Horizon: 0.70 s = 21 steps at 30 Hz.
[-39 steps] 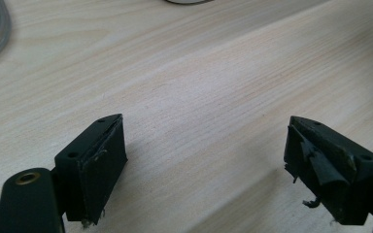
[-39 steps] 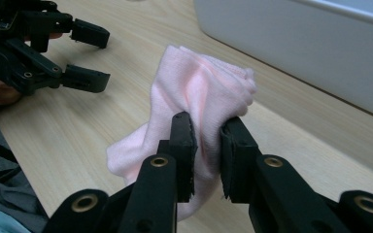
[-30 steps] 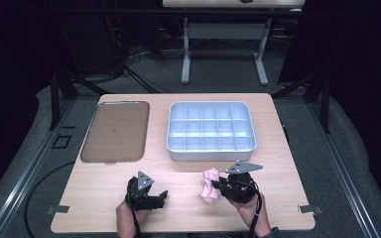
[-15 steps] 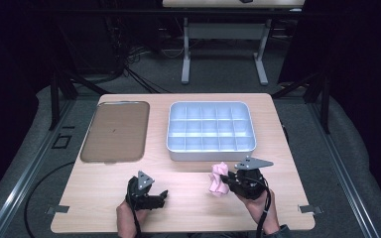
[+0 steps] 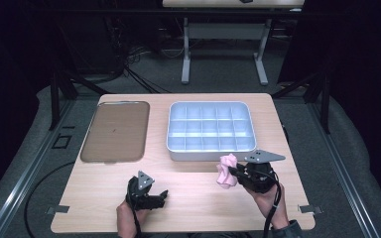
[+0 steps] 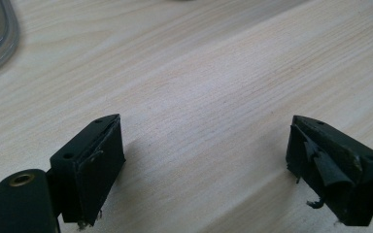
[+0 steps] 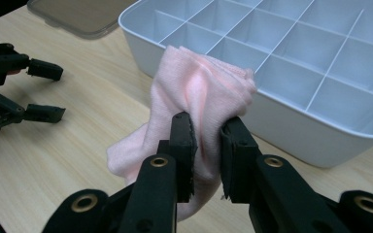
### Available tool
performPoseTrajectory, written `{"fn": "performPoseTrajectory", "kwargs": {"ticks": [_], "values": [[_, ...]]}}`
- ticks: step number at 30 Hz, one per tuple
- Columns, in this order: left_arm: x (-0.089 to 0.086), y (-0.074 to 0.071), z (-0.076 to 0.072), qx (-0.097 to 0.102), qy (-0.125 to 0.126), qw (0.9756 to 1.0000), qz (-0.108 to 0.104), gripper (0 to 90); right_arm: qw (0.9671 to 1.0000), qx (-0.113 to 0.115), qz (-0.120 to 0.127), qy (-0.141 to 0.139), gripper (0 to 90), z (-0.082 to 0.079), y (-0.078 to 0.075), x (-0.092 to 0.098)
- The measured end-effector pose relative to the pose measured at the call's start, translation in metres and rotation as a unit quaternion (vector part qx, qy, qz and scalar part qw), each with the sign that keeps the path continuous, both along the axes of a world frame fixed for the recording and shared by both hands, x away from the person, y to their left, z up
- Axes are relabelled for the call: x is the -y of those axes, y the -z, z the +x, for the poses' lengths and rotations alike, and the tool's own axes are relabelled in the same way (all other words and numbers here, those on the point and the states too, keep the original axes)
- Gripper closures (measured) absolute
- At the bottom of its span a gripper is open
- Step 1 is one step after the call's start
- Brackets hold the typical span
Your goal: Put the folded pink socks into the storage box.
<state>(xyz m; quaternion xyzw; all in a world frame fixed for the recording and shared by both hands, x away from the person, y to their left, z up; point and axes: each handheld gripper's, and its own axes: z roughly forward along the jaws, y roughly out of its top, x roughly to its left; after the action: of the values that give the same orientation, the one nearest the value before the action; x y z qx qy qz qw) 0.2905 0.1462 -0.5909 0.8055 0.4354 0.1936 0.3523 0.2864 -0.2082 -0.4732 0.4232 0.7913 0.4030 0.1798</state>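
Near the tabletop's [image 5: 193, 198] front edge, just short of the white compartment tray [image 5: 211, 130], the right tongs [image 7: 206, 131] are clamped on a bunched pink cloth [image 7: 194, 97] — it hangs clear of the wood, close to the tray's near wall. Left tongs [image 6: 204, 155] rest low with jaws wide apart, nothing between them — a brown lid [image 5: 114, 130] lies beyond.

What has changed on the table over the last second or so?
The right gripper, shut on the pink cloth, has carried it up and away from the person, to the front wall of the white compartment tray. The grip itself did not change. The left gripper stayed put on the table with its jaws open, and the tray and the brown lid have not moved.
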Motion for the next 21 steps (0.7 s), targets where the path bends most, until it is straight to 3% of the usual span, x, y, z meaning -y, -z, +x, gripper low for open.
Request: {"fn": "performPoseTrajectory", "kwargs": {"ticks": [21], "values": [[0.0, 0.0, 0.0, 0.0, -0.001, 1.0, -0.001, 13.3, 0.9983, 0.053, -0.013, 0.019, 77.4, 0.018, -0.047, 0.02]]}}
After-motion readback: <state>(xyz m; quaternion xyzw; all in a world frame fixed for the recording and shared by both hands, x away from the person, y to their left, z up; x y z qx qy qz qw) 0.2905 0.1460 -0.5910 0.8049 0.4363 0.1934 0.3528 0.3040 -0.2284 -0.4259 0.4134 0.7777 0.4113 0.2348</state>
